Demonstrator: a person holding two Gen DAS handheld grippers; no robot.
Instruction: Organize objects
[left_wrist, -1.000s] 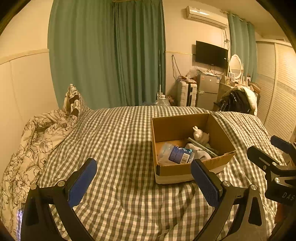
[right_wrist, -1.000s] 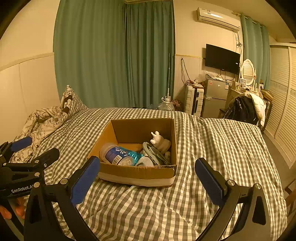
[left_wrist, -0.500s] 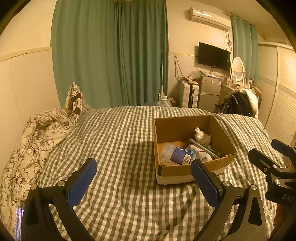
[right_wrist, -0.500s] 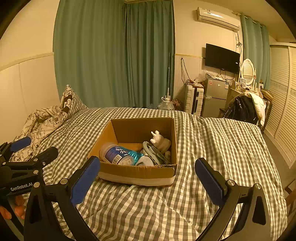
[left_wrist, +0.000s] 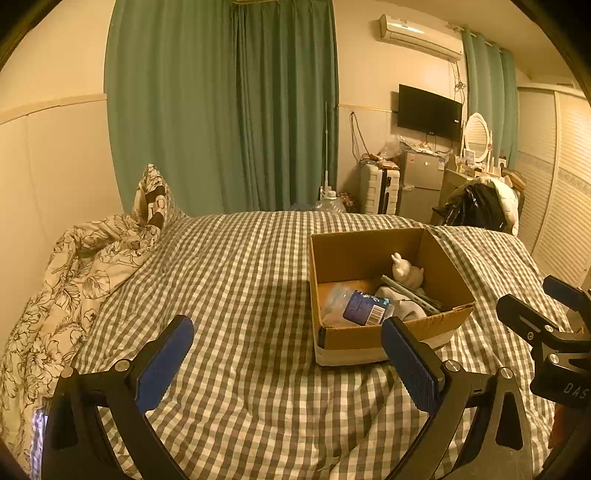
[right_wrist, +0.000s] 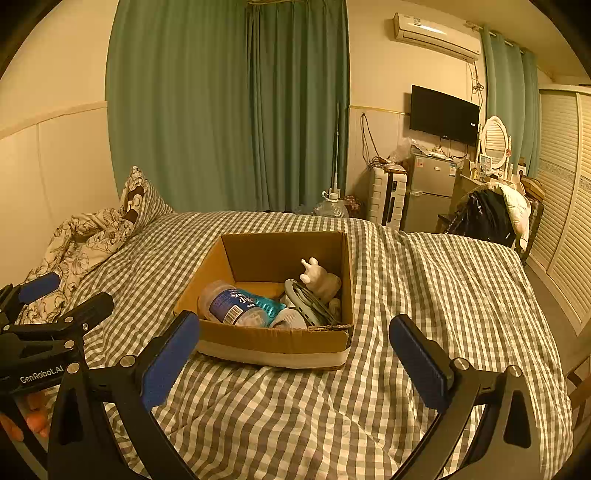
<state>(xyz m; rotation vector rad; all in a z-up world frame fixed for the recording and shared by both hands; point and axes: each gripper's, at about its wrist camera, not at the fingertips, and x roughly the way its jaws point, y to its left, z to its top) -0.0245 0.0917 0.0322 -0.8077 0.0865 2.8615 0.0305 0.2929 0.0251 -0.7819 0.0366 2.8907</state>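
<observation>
An open cardboard box (left_wrist: 354, 338) (right_wrist: 258, 336) sits on the checked bed. In it lie a plastic bottle with a blue label (left_wrist: 364, 312) (right_wrist: 236, 302), a white rabbit figure (left_wrist: 406, 273) (right_wrist: 321, 277), a grey coiled item (right_wrist: 306, 301) and pale cloth (left_wrist: 402, 308). My left gripper (left_wrist: 286, 349) is open and empty, near the box's front left. My right gripper (right_wrist: 293, 338) is open and empty, just before the box's front wall. Each gripper shows in the other's view, the right one (left_wrist: 539, 306) and the left one (right_wrist: 66, 295).
A checked cover (left_wrist: 229, 288) (right_wrist: 424, 280) spreads over the bed. A floral quilt and pillow (left_wrist: 92, 258) lie at the left by the wall. Green curtains (right_wrist: 229, 110), a suitcase, a small fridge (right_wrist: 428, 192) and a chair with clothes (right_wrist: 487, 214) stand beyond the bed.
The left wrist view has shifted slightly, so the box sits a little lower and further right. The right gripper has barely moved. Both stay open.
</observation>
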